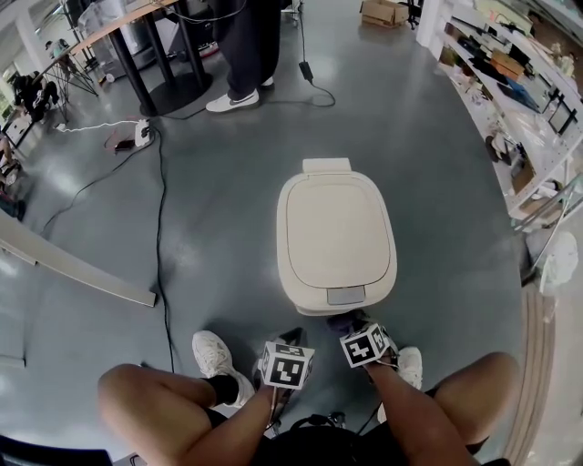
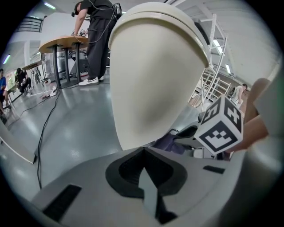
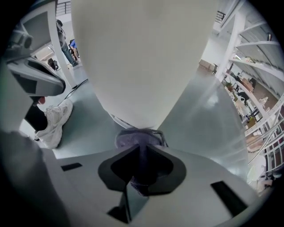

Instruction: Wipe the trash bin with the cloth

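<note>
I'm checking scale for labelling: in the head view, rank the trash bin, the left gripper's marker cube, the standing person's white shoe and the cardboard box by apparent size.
1. trash bin, clearly largest.
2. left gripper's marker cube, though nearness to the camera inflates it.
3. white shoe and cardboard box look alike; not ranked.

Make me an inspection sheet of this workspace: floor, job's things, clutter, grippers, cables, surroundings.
Surface: grey floor, glossy, no spill seen.
Job's things: cream trash bin, lid shut; purple cloth against its lower front.
Clutter: long pale bar lying on the floor at left.
Grippers: right gripper shut on the purple cloth; left gripper shut, empty.
Cables: black cable across the floor; white power strip.
Surroundings: standing person by a table; shelves at right.
</note>
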`<move>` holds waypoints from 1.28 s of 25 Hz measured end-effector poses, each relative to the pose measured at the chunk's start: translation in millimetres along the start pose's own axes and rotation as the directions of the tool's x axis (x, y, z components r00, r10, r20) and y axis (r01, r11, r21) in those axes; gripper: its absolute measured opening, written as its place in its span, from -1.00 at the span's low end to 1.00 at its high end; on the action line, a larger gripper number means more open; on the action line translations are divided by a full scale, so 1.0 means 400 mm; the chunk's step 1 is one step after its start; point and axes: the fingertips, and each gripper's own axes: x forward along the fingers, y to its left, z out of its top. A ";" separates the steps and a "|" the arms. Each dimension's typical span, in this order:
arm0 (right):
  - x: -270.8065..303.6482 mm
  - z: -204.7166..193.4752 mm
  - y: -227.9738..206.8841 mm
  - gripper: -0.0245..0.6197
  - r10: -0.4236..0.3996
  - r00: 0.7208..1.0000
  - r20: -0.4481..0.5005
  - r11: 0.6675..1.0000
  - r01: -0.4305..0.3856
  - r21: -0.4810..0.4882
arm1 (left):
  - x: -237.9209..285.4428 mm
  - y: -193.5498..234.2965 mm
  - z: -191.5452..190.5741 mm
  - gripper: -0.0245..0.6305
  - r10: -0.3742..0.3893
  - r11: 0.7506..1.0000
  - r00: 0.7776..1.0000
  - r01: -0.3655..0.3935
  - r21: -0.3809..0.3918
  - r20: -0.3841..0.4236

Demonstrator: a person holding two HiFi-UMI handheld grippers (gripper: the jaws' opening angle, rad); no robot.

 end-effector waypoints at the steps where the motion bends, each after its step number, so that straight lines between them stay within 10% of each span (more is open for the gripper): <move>1: -0.003 -0.002 -0.009 -0.77 0.002 1.000 0.003 1.000 -0.002 0.002 | 0.003 -0.012 0.006 -0.93 -0.002 1.000 1.000 0.002 0.006 0.002; 15: -0.169 0.050 -0.154 -0.77 0.111 0.938 0.329 0.990 -0.134 0.050 | -0.003 -0.199 0.123 -0.93 -0.059 0.992 0.995 0.049 0.118 0.083; 32: -0.497 0.260 -0.303 -0.77 0.066 0.601 0.797 0.979 -0.194 0.065 | -0.074 -0.374 0.283 -0.93 -0.089 0.984 0.972 0.052 0.169 0.219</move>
